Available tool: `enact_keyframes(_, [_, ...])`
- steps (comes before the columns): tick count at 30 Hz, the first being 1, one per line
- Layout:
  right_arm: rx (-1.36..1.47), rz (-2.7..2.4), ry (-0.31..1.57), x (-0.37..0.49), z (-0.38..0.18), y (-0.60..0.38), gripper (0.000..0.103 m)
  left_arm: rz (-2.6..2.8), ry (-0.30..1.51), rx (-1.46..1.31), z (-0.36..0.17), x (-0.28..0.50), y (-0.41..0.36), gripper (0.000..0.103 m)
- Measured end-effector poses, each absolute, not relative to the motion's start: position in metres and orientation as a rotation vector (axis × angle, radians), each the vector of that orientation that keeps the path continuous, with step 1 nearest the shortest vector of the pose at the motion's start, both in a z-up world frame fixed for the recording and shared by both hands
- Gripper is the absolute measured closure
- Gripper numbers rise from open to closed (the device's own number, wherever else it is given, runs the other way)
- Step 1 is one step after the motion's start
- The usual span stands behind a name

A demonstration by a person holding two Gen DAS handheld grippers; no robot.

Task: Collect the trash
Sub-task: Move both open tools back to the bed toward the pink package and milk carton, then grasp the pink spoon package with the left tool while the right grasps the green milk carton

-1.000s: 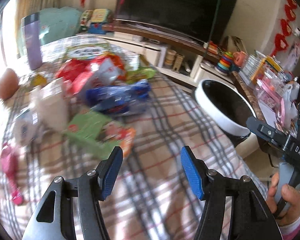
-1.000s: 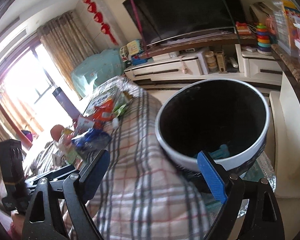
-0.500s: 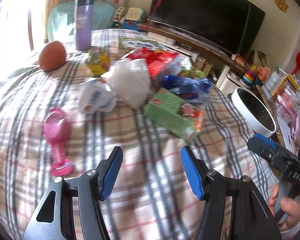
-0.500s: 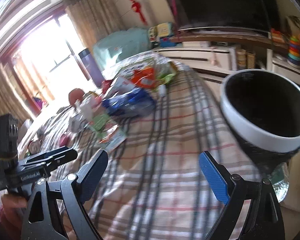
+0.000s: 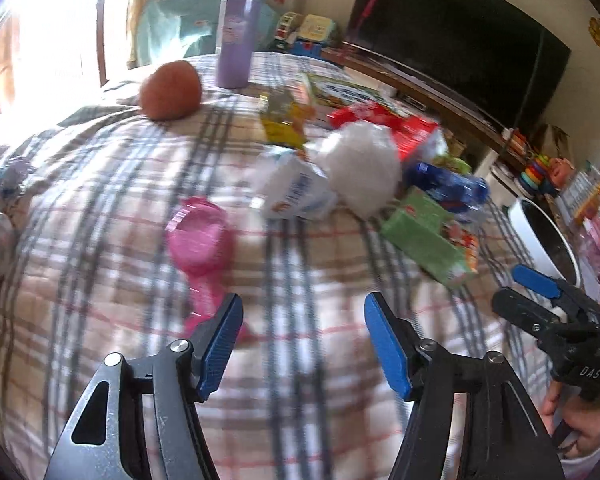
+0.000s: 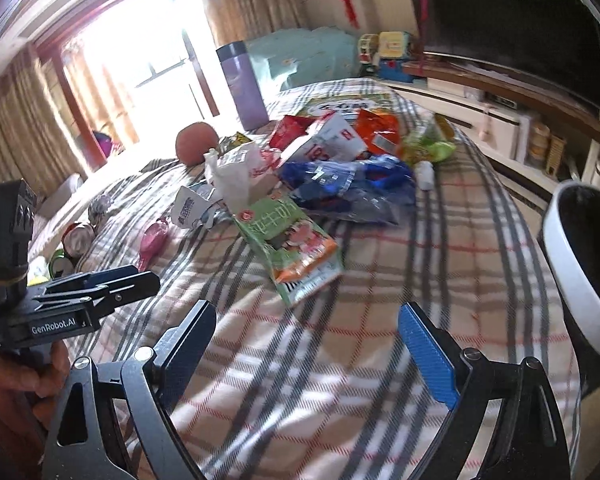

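A heap of trash lies on the plaid cloth: a green snack packet, a blue wrapper, a crumpled white bag, a white carton and red packets. My left gripper hovers over bare cloth short of the heap; its jaws are opening with nothing between them. My right gripper stands open and empty, just short of the green packet. The white-rimmed black bin sits at the right.
A pink toy lies just beyond the left gripper's left finger. A purple flask and an orange-red ball stand at the far side. Drink cans rest at the cloth's left edge. A TV stand runs behind.
Both grippers have swung left across the cloth. The bin slid from the middle to the right edge of each view, and the trash heap now lies ahead. The left jaws stand slightly wider.
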State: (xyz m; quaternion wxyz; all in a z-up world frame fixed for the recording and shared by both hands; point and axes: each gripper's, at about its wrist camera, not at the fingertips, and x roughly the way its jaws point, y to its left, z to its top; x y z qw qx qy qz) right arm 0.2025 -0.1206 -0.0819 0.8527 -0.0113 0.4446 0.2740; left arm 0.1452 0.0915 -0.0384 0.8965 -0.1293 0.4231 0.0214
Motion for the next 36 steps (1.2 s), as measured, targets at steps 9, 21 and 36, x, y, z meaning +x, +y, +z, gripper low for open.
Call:
enact_keyframes(9, [-0.073, 0.582, 0.943, 0.223, -0.087, -0.107, 0.009, 0.136, 0.917, -0.276, -0.049, 0.164, 0.124, 0.036])
enact_keyframes(21, [-0.182, 0.601, 0.974, 0.249, -0.106, -0.075, 0.029, 0.125, 0.920, -0.146, -0.070, 0.185, 0.108, 0.069])
enact_keyframes(36, [-0.049, 0.556, 0.973, 0.211, -0.094, -0.123, 0.050, -0.108, 0.876, -0.103, -0.049, 0.164, 0.047, 0.070])
